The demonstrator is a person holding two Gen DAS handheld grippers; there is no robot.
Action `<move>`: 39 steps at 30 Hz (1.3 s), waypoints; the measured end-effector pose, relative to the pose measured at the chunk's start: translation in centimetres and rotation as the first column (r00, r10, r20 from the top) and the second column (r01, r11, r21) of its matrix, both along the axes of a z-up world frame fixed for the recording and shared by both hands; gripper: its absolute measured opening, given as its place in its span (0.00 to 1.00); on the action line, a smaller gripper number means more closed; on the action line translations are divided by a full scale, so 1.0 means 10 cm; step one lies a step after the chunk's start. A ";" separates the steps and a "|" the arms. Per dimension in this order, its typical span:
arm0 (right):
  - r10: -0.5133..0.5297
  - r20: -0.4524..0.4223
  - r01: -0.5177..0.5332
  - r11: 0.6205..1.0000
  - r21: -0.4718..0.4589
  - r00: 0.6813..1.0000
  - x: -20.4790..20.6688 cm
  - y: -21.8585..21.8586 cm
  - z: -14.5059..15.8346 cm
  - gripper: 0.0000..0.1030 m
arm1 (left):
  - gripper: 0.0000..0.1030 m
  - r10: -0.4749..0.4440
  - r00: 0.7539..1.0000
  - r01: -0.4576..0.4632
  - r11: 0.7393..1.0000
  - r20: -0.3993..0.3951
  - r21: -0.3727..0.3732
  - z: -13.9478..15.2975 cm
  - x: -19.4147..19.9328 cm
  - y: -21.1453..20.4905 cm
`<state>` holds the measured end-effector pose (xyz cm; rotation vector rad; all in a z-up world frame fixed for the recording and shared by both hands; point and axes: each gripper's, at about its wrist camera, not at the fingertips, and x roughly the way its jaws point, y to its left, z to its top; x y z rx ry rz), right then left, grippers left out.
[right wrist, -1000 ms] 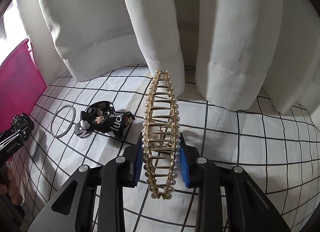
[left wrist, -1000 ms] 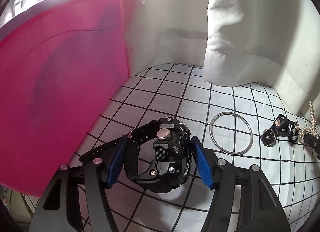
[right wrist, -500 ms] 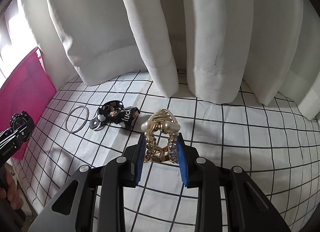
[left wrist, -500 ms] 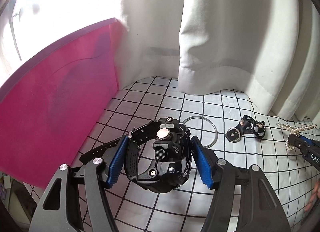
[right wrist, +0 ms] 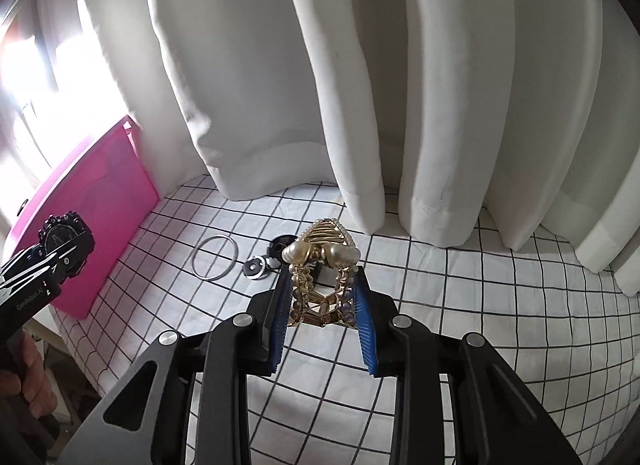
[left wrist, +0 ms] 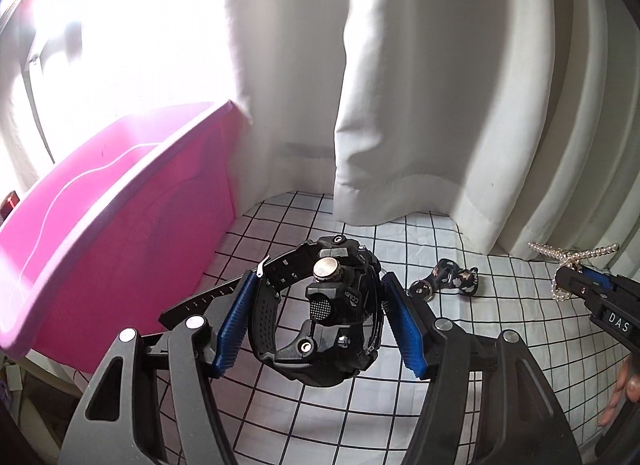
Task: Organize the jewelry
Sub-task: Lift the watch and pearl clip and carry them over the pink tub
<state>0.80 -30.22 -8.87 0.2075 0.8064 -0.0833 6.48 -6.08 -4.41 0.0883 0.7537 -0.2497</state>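
The left gripper [left wrist: 320, 317] is clamping its jaws on a black watch [left wrist: 324, 309], holding it at lower centre of the frame beside the pink bin [left wrist: 120, 233] at left. The right gripper [right wrist: 322, 305] is squeezing a gold pearl hair claw [right wrist: 320, 265] between its jaws, mid-frame. Beyond, a silver bangle [right wrist: 214, 257] and a black keychain [right wrist: 264, 263] are lying on the checked tabletop [right wrist: 480, 305], with white curtains [right wrist: 360, 85] hanging behind.

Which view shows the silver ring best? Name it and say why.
The right wrist view. The silver ring lies whole and unobstructed on the checked cloth, between the pink bin and the black keychain. In the left wrist view the black watch in the left gripper hides it.
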 end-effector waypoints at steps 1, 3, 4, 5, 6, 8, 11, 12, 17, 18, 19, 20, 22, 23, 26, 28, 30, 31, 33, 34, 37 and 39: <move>0.012 0.008 -0.012 1.000 0.002 1.000 0.00 0.05 0.08 0.28 | 0.60 0.000 1.000 0.000 1.000 0.009 -0.007 0.08 -0.01 0.03; 0.041 0.026 -0.041 0.999 -0.003 0.999 0.02 0.15 0.24 0.28 | 0.60 0.002 1.000 -0.001 1.000 0.031 -0.023 0.24 -0.04 0.08; 0.055 0.041 -0.055 0.998 -0.008 0.998 0.04 0.21 0.32 0.28 | 0.60 0.003 0.999 -0.002 1.000 0.043 -0.029 0.33 -0.06 0.11; 0.071 0.057 -0.070 0.997 -0.009 0.996 0.05 0.27 0.42 0.28 | 0.60 0.004 0.999 -0.002 0.999 0.054 -0.036 0.42 -0.07 0.14; 0.087 0.072 -0.086 0.996 -0.011 0.994 0.08 0.33 0.51 0.28 | 0.60 0.006 0.998 -0.003 0.999 0.063 -0.047 0.51 -0.07 0.18; 0.119 0.108 -0.118 0.993 -0.012 0.987 0.14 0.47 0.68 0.28 | 0.60 0.014 0.996 -0.008 0.998 0.086 -0.068 0.69 -0.07 0.27; 0.173 0.153 -0.173 0.985 -0.017 0.973 0.29 0.70 0.92 0.28 | 0.60 0.034 0.989 -0.023 0.997 0.142 -0.075 0.94 -0.05 0.46; 0.192 0.167 -0.192 0.981 -0.016 0.967 0.35 0.79 0.99 0.28 | 0.60 0.043 0.986 -0.032 0.997 0.160 -0.074 1.02 -0.02 0.54; 0.301 0.222 -0.304 0.952 -0.022 0.927 0.67 1.33 1.25 0.28 | 0.60 0.116 0.974 -0.100 0.991 0.194 -0.089 1.24 0.18 1.01; 0.326 0.228 -0.330 0.944 -0.022 0.917 0.74 1.45 1.28 0.28 | 0.60 0.131 0.971 -0.115 0.989 0.198 -0.091 1.26 0.21 1.13; 0.350 0.234 -0.355 0.935 -0.022 0.907 0.82 1.58 1.31 0.28 | 0.60 0.147 0.969 -0.131 0.987 0.199 -0.089 1.26 0.25 1.24; 0.374 0.237 -0.380 0.925 -0.020 0.897 0.89 1.71 1.34 0.28 | 0.60 0.164 0.967 -0.149 0.985 0.197 -0.084 1.26 0.30 1.35; 0.420 0.243 -0.430 0.903 -0.010 0.875 1.04 1.97 1.37 0.28 | 0.60 0.190 0.965 -0.177 0.981 0.183 -0.086 1.22 0.40 1.56; 0.442 0.243 -0.454 0.891 -0.007 0.863 1.11 2.10 1.37 0.28 | 0.60 0.201 0.965 -0.188 0.978 0.169 -0.091 1.21 0.45 1.69; 0.497 0.237 -0.510 0.860 -0.009 0.835 1.31 2.50 1.37 0.28 | 0.60 0.236 0.964 -0.223 0.969 0.124 -0.104 1.10 0.58 2.01; 0.525 0.226 -0.540 0.841 0.005 0.820 1.42 2.73 1.32 0.28 | 0.60 0.257 0.961 -0.247 0.964 0.104 -0.100 1.02 0.65 2.18; 0.552 0.207 -0.565 0.825 0.006 0.808 1.52 2.93 1.25 0.28 | 0.60 0.276 0.957 -0.269 0.959 0.089 -0.088 0.95 0.71 2.31; 0.566 0.195 -0.578 0.816 0.005 0.801 1.57 3.03 1.22 0.28 | 0.60 0.285 0.955 -0.278 0.957 0.080 -0.086 0.90 0.73 2.37; 0.584 0.173 -0.594 0.804 0.008 0.793 1.67 3.19 1.15 0.28 | 0.60 0.299 0.952 -0.294 0.952 0.061 -0.083 0.82 0.78 2.47; 0.591 0.164 -0.600 0.800 0.010 0.790 1.70 3.26 1.13 0.28 | 0.60 0.306 0.951 -0.301 0.950 0.050 -0.083 0.78 0.80 2.51; 0.601 0.138 -0.609 0.793 0.020 0.787 1.81 3.41 1.07 0.28 | 0.60 0.320 0.947 -0.317 0.945 0.020 -0.084 0.68 0.87 2.61; 0.605 0.115 -0.611 0.791 0.030 0.788 1.87 3.50 1.01 0.28 | 0.60 0.325 0.946 -0.324 0.943 0.004 -0.081 0.62 0.91 2.66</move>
